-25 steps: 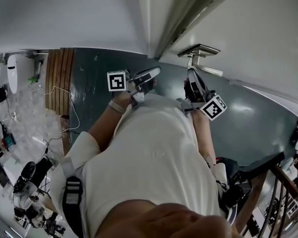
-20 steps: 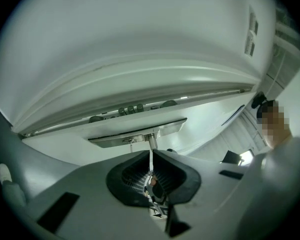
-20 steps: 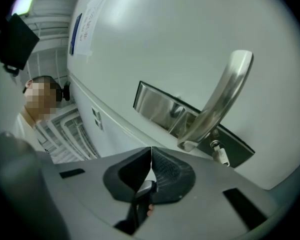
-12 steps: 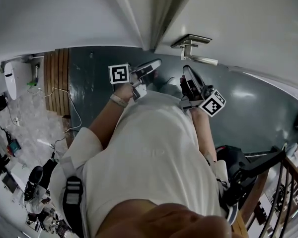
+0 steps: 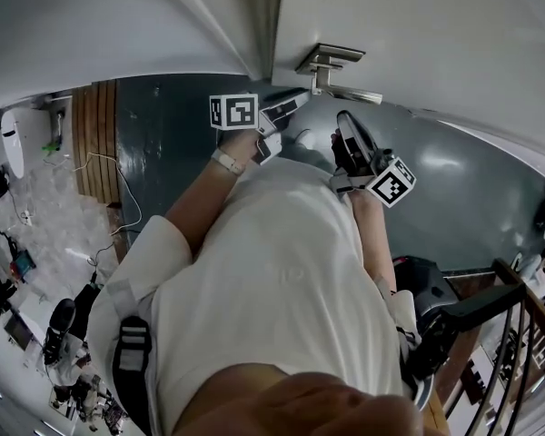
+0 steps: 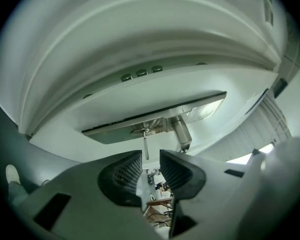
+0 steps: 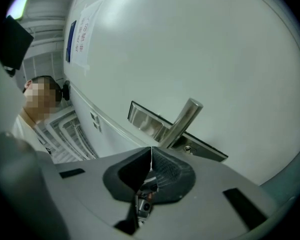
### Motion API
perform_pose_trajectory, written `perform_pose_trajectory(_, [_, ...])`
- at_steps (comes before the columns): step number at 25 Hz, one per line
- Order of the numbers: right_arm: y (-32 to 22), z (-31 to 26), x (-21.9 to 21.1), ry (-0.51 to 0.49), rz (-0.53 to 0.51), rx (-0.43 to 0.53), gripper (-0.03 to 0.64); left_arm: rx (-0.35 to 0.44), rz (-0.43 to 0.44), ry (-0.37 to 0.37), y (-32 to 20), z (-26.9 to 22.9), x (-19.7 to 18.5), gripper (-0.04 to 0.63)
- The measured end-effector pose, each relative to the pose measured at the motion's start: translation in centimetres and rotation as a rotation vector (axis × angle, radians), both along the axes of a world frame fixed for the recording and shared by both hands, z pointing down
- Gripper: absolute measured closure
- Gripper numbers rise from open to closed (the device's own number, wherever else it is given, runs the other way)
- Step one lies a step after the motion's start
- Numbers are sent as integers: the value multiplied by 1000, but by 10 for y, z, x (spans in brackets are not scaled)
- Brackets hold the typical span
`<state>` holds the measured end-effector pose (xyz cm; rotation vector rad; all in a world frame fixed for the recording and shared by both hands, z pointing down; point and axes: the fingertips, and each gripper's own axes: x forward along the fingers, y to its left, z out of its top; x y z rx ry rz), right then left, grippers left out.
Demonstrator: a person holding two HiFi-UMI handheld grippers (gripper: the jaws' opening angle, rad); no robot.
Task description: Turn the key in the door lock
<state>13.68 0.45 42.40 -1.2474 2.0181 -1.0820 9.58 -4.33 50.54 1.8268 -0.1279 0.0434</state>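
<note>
One key (image 6: 145, 144) is seen stuck in the lock plate (image 6: 115, 131), just beyond the left gripper (image 6: 150, 156), its two jaws just spread apart, nothing clamped. The right gripper (image 7: 150, 151) is closed on nothing near the one door handle (image 7: 182, 121).

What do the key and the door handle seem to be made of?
Key: probably metal, a thin grey-silver blade standing out from the lock plate. Door handle: likely metal with a satin silver finish; soft highlights run along the lever.
</note>
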Motion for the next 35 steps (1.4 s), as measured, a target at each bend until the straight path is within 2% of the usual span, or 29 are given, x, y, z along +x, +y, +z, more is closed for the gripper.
perform_pose_trajectory(3, [5, -6, 20, -13, 13, 6, 592, 27, 11, -51, 5, 1, 24, 479])
perform_pose_trajectory(7, [8, -5, 71, -40, 36, 10, 592, 79, 24, -127, 6, 9, 77, 476])
perform_pose_trajectory(9, [9, -5, 82, -47, 44, 13, 592, 95, 30, -148, 7, 10, 88, 476])
perform_pose_trajectory(12, [8, -5, 81, -56, 56, 14, 592, 124, 32, -188, 7, 14, 87, 479])
perform_pose_trajectory(15, [9, -3, 80, -56, 58, 19, 592, 124, 9, -212, 4, 19, 83, 540])
perform_pose_trajectory(21, [8, -4, 79, -71, 55, 24, 592, 72, -46, -207, 2, 18, 77, 557])
perform_pose_trajectory(25, [7, -2, 79, -84, 44, 25, 594, 80, -78, -252, 1, 20, 75, 565])
perform_pose_trajectory(29, [6, -3, 76, -93, 34, 27, 592, 147, -80, -335, 1, 20, 70, 565])
perform_pose_trajectory(35, [6, -2, 69, -107, 19, 19, 592, 317, -92, -529, -8, 19, 49, 563])
